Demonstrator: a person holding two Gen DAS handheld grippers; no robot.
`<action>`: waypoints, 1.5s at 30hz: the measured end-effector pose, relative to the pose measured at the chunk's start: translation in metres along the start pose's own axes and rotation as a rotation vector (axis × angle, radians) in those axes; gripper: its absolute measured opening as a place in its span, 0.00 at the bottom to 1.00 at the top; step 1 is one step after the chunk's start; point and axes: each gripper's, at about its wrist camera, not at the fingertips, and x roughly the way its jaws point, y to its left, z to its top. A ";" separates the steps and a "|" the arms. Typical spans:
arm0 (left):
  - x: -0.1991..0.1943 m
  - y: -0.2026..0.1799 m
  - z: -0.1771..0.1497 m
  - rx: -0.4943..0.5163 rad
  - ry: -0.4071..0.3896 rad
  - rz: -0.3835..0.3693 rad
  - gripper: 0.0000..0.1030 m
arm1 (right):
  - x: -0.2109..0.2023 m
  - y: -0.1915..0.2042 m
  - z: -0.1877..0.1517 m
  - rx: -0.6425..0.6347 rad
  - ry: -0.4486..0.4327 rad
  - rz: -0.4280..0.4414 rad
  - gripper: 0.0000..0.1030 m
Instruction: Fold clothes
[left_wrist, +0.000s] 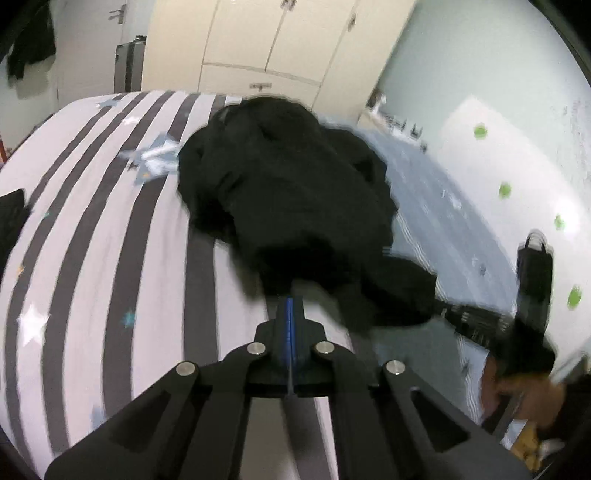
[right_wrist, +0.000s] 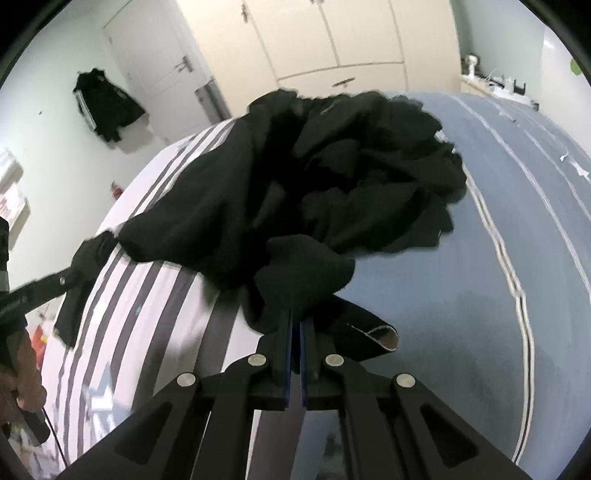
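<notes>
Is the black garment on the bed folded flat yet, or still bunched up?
Bunched up. The black garment lies in a crumpled heap with irregular creases, pinched by both the left gripper and the right gripper.

We note the black garment (right_wrist: 332, 177) heaped mid-bed, blocking the path straight ahead of both grippers. Striped sheet (left_wrist: 92, 229) to its left lies bare, open for passage. Blue cover (right_wrist: 461, 295) to its right likewise flat and unobstructed. Wardrobe (right_wrist: 332, 37) stands beyond the bed's far end.
</notes>
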 end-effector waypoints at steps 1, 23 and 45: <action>0.002 0.001 -0.005 0.008 0.017 0.016 0.00 | 0.000 0.003 -0.006 -0.005 0.013 -0.010 0.04; 0.178 0.065 0.126 0.021 0.080 0.077 0.24 | 0.113 0.028 0.088 0.077 0.070 0.071 0.74; -0.079 -0.020 -0.182 -0.214 0.257 0.027 0.14 | -0.092 0.011 -0.165 -0.080 0.307 0.153 0.06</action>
